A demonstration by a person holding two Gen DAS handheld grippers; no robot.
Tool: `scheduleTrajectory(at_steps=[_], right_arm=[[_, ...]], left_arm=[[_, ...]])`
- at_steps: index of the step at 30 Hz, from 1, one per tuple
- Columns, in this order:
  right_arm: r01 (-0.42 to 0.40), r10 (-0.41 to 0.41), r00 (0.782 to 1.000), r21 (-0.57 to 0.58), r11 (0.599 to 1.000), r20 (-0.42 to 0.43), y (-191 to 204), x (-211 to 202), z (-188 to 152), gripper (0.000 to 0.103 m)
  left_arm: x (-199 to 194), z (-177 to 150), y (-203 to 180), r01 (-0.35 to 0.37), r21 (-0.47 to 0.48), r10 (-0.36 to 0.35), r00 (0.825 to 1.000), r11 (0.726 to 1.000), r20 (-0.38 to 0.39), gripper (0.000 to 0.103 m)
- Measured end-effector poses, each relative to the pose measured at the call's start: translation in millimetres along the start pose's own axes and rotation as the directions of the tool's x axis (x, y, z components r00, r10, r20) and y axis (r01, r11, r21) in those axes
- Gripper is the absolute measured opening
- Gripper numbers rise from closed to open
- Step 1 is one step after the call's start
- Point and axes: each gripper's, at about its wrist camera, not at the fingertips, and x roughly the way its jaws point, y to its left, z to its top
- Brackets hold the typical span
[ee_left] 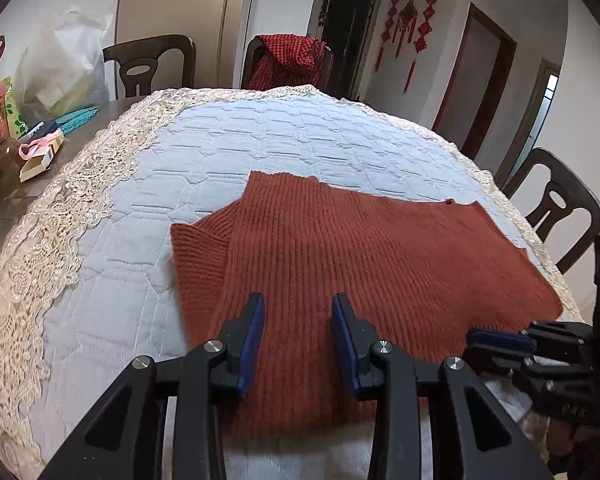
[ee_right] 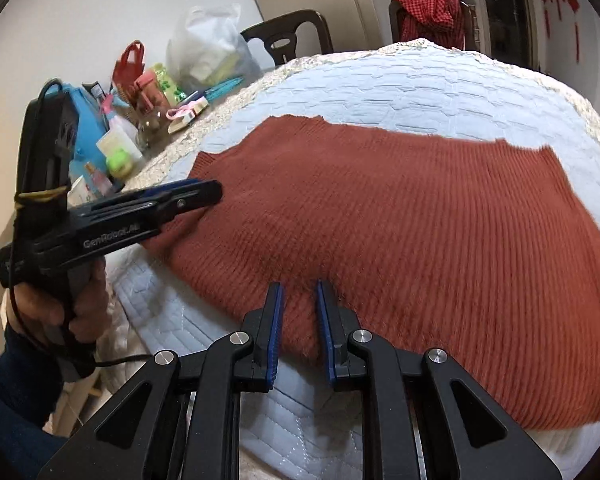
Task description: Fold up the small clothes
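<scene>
Rust knit sweater (ee_left: pixel 340 248) flat on quilted cloth (ee_left: pixel 220 140), center; near hem hidden behind fingers. Left gripper (ee_left: pixel 298 312) jaws apart, over sweater at 6 o'clock. Right gripper (ee_right: pixel 299 300) jaws narrowly apart.

White lettering runs along the side of the left gripper (ee_right: pixel 204 194), reading what looks like "GenRobot.AI"; nothing else legible.

The sweater (ee_left: pixel 340 248) lies flat on the quilted cloth (ee_left: pixel 260 132) which covers the table (ee_left: pixel 16 196), with both grippers over its near edge, bottles and bags (ee_right: pixel 140 92) at the left, and chairs (ee_left: pixel 148 64) behind.
</scene>
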Motion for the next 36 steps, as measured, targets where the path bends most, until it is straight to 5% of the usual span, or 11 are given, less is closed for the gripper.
scheduleTrajectory(at_steps=[8, 11, 17, 24, 26, 33, 36], right_arm=[[-0.011, 0.011, 0.999, 0.001, 1.0, 0.036, -1, -19, -1, 0.017], [0.016, -0.016, 1.0, 0.038, 0.999, 0.003, -12, -12, -9, 0.017], [-0.015, 0.01, 0.998, 0.073, 0.997, 0.069, -26, -45, -13, 0.017], [0.125, -0.164, 0.98, 0.293, 0.948, 0.113, -101, -82, -38, 0.012], [0.053, -0.113, 0.983, 0.362, 0.931, 0.147, -116, -87, -46, 0.003], [0.039, -0.121, 0.969, 0.348, 0.936, 0.216, -107, -91, -27, 0.006], [0.154, -0.235, 0.96, 0.41, 0.899, 0.154, -125, -79, -21, 0.006]], left_arm=[[-3, -5, -21, 0.082, 0.055, -0.082, 0.997, 0.995, 0.002, 0.037], [5, -14, -23, 0.072, 0.059, -0.071, 0.997, 0.996, -0.013, 0.037], [-8, -14, -25, 0.08, 0.074, -0.081, 0.997, 0.994, 0.004, 0.037], [-5, -18, 4, 0.06, -0.011, -0.06, 0.998, 0.998, 0.019, 0.037], [-7, -19, -2, 0.036, 0.017, -0.036, 0.999, 0.999, 0.021, 0.037], [-6, -2, -9, 0.031, 0.024, -0.032, 0.999, 0.999, 0.034, 0.037], [8, 9, -2, -0.026, 0.001, 0.026, 0.999, 1.0, 0.021, 0.039]])
